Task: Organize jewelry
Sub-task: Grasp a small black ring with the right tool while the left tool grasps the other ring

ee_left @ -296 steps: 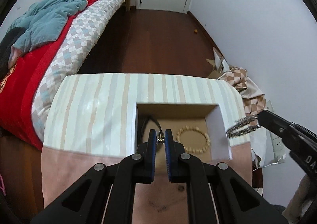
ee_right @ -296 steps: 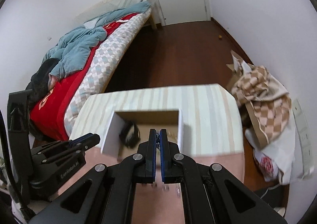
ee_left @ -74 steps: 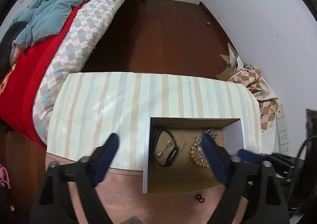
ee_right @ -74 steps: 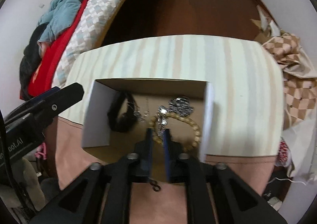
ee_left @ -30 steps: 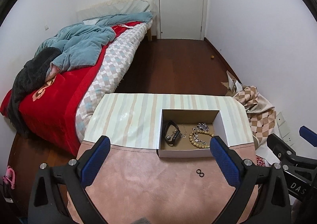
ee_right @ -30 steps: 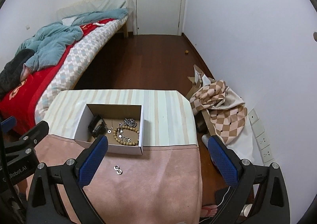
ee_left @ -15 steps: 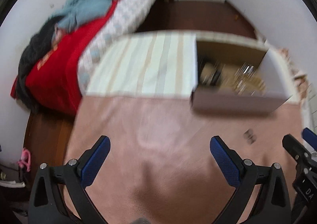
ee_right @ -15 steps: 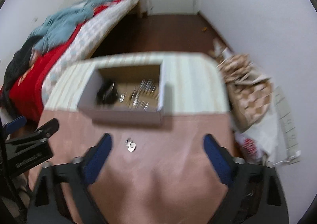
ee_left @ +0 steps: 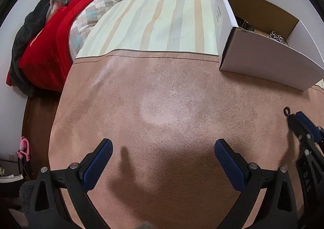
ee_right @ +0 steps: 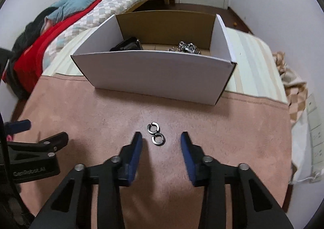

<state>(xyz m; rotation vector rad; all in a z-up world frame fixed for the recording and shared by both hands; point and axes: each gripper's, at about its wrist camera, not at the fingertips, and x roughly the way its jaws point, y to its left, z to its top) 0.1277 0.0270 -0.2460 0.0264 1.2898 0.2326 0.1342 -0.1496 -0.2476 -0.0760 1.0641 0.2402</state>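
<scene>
Two small dark metal earrings [ee_right: 155, 133] lie side by side on the pink suede mat [ee_right: 101, 113]. My right gripper [ee_right: 161, 138] is open and low over the mat, its tips either side of the nearer earring. A white cardboard box [ee_right: 154, 71] stands behind them, holding a black band [ee_right: 126, 46] and a silver chain [ee_right: 187, 47]. My left gripper [ee_left: 163, 145] is open and empty over bare mat, left of the box [ee_left: 263, 63]. One earring [ee_left: 287, 110] shows by the right gripper's tip in the left wrist view.
The mat covers the near half of a striped table [ee_left: 158, 22]. A bed with red and blue bedding [ee_left: 66, 12] runs along the left. A checkered cloth pile [ee_right: 291, 83] and white wall sockets [ee_right: 316, 129] lie right of the table.
Both grippers have dropped from high above to just over the mat. The right gripper has narrowed and now brackets the earrings. The left one has swung left of the box.
</scene>
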